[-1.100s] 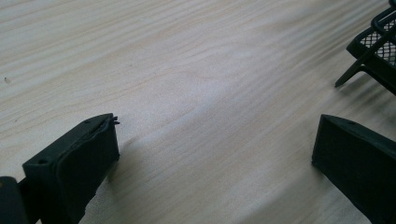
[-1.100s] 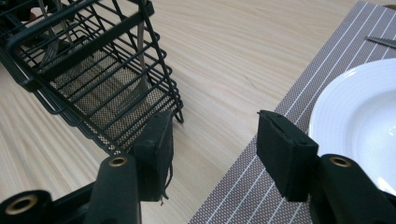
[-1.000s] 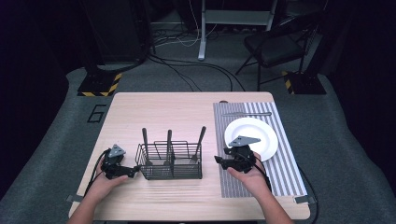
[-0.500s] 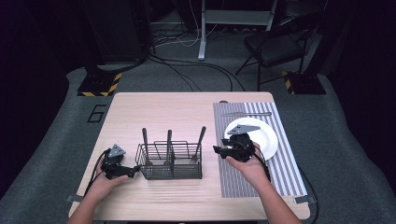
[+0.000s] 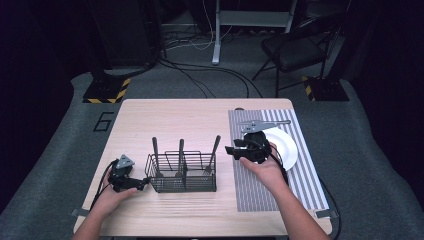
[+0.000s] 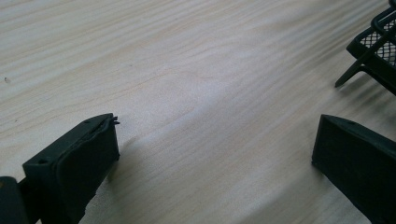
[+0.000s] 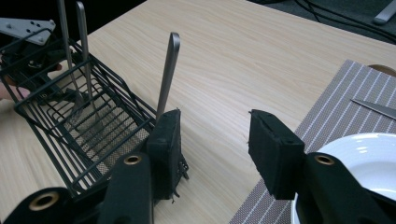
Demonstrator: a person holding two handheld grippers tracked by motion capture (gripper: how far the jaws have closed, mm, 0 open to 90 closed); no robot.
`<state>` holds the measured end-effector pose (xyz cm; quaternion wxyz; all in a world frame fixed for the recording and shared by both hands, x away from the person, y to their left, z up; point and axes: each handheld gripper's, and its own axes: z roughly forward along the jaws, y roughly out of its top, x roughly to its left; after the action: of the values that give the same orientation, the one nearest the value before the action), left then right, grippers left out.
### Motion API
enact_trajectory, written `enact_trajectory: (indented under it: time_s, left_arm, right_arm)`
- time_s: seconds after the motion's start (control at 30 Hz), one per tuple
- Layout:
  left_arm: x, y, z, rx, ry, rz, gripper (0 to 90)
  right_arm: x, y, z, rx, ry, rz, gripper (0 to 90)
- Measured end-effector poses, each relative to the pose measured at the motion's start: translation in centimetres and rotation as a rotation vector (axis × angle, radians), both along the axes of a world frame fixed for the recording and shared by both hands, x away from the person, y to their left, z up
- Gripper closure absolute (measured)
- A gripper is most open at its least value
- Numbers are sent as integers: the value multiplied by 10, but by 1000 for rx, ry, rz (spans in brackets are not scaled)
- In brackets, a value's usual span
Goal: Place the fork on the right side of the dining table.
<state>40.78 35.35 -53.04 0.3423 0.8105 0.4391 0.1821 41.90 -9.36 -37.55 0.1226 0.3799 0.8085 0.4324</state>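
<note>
A black wire basket stands on the wooden table with three metal utensils upright in it, handles up. My right gripper hovers just right of the rightmost handle and points left at it. Its jaws are open and have just been closing, with nothing between them. That handle stands just beyond the left jaw. My left gripper rests at the basket's left end, open over bare wood, with the basket's corner beside it.
A white plate lies on a striped placemat at the right, with a knife across the mat's far end. Bare tabletop stretches behind the basket. A chair and cables are on the floor beyond.
The right gripper has risen and moved away from the near edge of the plate, toward the rightmost handle. The left gripper has stayed put.
</note>
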Motion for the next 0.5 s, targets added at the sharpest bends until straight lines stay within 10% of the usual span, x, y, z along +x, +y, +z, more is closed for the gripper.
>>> enact_trajectory:
  time_s: [0.5]
  left_arm:
    - [0,0,0,2,-1,0,2]
  right_arm:
    - [5,19,12,18,-20,61,551]
